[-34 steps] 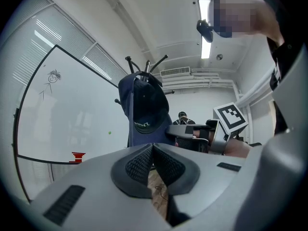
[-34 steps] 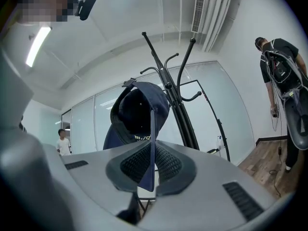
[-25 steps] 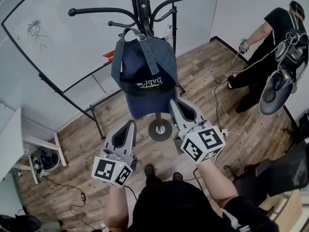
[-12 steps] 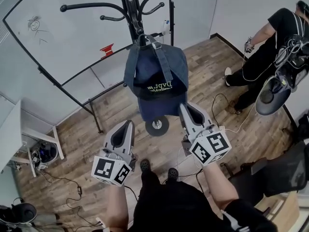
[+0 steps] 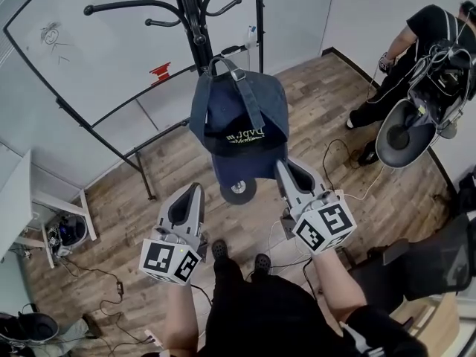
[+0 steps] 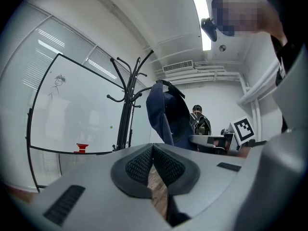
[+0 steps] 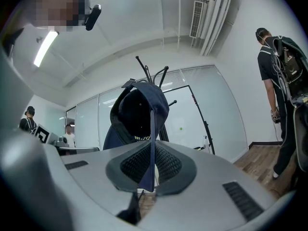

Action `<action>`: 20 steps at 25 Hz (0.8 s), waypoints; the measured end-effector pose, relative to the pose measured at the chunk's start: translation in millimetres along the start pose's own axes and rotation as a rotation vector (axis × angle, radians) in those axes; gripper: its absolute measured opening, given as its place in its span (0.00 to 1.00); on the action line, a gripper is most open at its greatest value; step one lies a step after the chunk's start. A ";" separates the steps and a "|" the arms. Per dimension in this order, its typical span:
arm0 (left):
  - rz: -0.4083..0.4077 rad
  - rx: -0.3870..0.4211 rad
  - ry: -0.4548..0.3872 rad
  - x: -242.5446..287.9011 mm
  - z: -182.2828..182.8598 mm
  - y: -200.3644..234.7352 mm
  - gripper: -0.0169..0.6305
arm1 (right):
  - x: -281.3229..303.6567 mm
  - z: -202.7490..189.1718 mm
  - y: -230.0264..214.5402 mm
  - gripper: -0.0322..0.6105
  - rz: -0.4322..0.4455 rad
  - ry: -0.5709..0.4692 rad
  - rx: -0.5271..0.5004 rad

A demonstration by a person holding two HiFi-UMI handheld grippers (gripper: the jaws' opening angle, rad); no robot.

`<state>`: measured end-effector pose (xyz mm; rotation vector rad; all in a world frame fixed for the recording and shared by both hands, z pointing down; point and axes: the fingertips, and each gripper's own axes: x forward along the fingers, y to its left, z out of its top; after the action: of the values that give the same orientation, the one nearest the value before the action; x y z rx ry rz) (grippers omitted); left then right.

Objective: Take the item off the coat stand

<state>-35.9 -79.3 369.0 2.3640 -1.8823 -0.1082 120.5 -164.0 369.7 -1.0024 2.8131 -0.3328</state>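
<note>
A navy cap [image 5: 238, 121] with yellow-green lettering hangs in the air in front of the black coat stand [image 5: 190, 21], clear of its hooks. My right gripper [image 5: 285, 171] is shut on the edge of the cap's brim. In the right gripper view the brim's thin edge [image 7: 151, 143] runs between the jaws of the right gripper [image 7: 152, 150], and the cap's crown [image 7: 137, 112] stands above them. My left gripper [image 5: 192, 193] is lower left of the cap, shut and holding nothing. From the left gripper [image 6: 153, 150] the cap [image 6: 168, 117] appears just right of the coat stand [image 6: 126, 109].
The stand's round base [image 5: 238, 190] sits on the wood floor below the cap. A whiteboard on a black frame [image 5: 111, 65] is behind it. A person with a backpack [image 5: 424, 43] stands at the far right. Cables [image 5: 349, 155] trail over the floor; a white table [image 5: 18, 214] is at left.
The cap has come away from the stand's pole with my right gripper, toward me. The stand now lies higher in the head view. The left gripper has shifted slightly.
</note>
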 end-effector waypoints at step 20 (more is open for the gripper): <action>-0.055 0.031 -0.011 12.7 10.7 -14.1 0.05 | -10.4 11.2 0.3 0.12 -0.017 -0.029 -0.011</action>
<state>-20.8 -89.1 356.7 2.4413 -1.8371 -0.0970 130.7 -158.9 359.4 -1.0249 2.7852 -0.3030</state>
